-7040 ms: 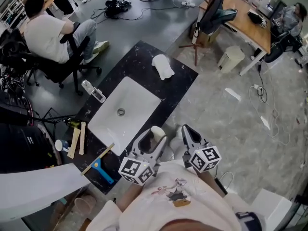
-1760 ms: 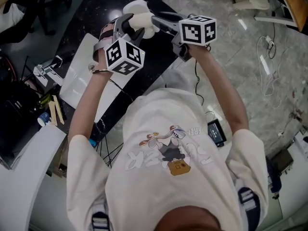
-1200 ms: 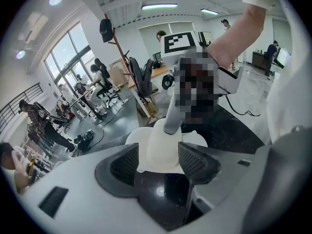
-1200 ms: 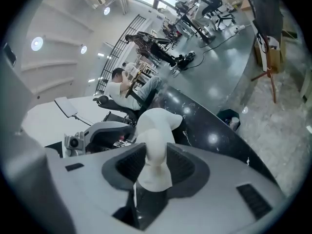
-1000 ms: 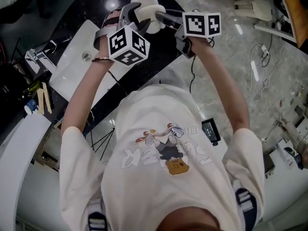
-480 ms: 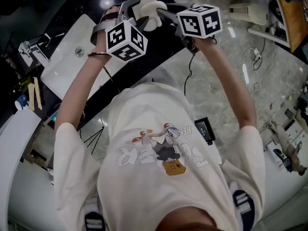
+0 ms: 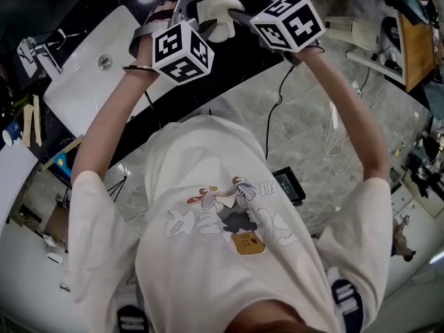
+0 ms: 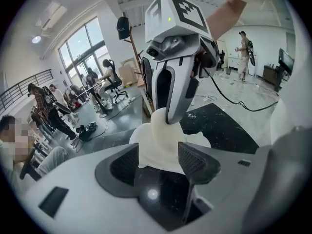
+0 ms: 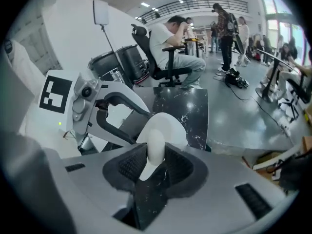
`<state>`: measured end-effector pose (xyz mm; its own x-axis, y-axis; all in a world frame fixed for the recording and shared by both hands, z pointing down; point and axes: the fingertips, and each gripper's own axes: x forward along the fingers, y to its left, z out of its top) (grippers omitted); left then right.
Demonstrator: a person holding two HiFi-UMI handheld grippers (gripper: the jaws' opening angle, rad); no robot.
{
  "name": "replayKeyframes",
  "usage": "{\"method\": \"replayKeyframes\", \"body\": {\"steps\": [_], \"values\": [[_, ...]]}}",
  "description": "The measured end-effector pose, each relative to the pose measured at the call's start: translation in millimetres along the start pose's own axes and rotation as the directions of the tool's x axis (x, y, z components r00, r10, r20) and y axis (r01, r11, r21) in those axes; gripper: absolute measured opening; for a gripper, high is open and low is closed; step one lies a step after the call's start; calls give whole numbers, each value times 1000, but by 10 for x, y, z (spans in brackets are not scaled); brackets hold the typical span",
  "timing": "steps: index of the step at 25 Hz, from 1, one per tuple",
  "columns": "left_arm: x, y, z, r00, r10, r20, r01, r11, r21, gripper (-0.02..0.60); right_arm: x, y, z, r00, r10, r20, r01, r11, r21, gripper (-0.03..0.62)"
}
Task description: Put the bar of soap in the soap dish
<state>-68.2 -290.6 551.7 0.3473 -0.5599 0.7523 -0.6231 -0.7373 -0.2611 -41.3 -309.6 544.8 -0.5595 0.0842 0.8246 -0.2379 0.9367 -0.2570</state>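
Note:
The cream bar of soap (image 8: pixel 158 140) sits between the pads of my left gripper (image 8: pixel 158 162), which is shut on it. My right gripper (image 8: pixel 173 118) comes down from above and pinches the soap's top edge. In the right gripper view the soap (image 9: pixel 155 143) stands between the pads of the right gripper (image 9: pixel 152 162), with the left gripper (image 9: pixel 127 115) reaching in from the left. The white soap dish (image 8: pixel 199 138) lies on the black counter just behind the soap, mostly hidden. From the head view both grippers meet at the soap (image 7: pixel 218 2) over the counter's far end.
A white sink (image 7: pixel 83 75) with a tap (image 7: pixel 31 47) is set into the black counter (image 7: pixel 229 54). Wooden sticks (image 7: pixel 31 120) lie at the left. A cable (image 7: pixel 277 109) hangs from the right gripper. People sit on chairs (image 9: pixel 170 52) beyond the counter.
The right gripper has rolled about its own axis, its marker cube now tilted, while staying on the soap. The left gripper has kept its place and its grip.

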Motion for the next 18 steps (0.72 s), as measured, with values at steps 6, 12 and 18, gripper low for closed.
{"method": "replayKeyframes", "body": {"steps": [6, 12, 18], "values": [[7, 24, -69, 1000, 9, 4, -9, 1000, -21, 261, 68, 72, 99, 992, 7, -128, -33, 979, -201, 118], [-14, 59, -98, 1000, 16, 17, -15, 999, -38, 261, 118, 200, 198, 970, -7, -245, -99, 903, -417, 118], [-14, 66, -115, 1000, 16, 18, -15, 998, -58, 261, 174, 185, 287, 956, -35, -290, -129, 840, -527, 129]]}}
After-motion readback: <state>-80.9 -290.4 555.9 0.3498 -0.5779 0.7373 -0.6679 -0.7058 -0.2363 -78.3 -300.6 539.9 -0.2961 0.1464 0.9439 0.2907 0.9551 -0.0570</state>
